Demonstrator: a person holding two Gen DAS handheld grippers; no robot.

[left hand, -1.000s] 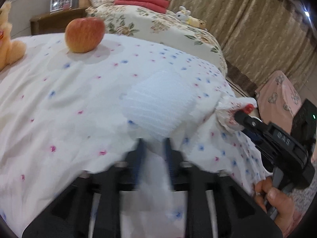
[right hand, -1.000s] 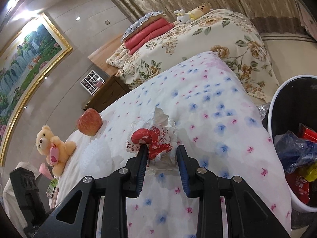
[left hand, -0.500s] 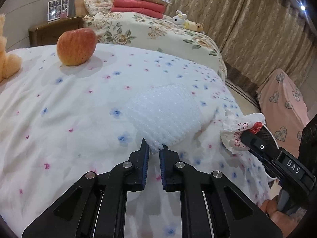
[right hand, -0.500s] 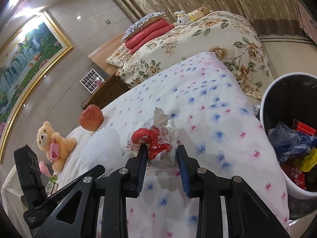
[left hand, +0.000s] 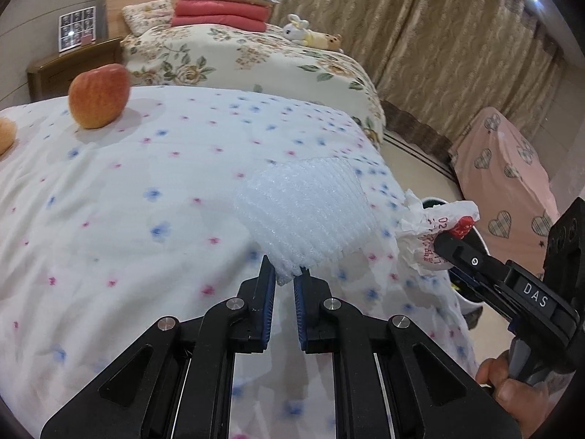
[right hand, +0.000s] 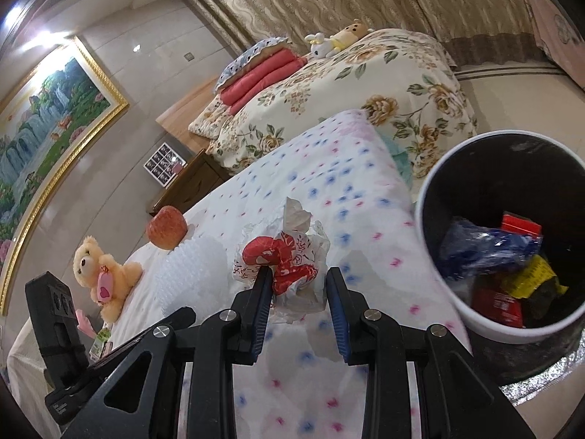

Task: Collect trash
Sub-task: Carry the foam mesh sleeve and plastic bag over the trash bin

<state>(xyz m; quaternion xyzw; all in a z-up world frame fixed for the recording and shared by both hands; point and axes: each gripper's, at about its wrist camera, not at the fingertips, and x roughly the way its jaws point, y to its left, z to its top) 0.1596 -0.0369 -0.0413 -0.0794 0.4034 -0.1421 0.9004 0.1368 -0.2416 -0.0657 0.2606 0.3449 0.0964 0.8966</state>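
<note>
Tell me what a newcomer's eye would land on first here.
Both grippers carry trash: the left gripper is shut on a corner of white bubble wrap above the flowered sheet, and the right gripper clamps a crumpled red-and-white wrapper. To the right of that wrapper stands a white bin with trash in it. A red apple sits far back on the sheet.

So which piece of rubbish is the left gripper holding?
On the flower-dotted white bedspread, look down from the apple. The left gripper pinches a white bubble-wrap sheet by its corner; unlike the crumpled red-printed wrapper beside it, it is plain and ribbed.
</note>
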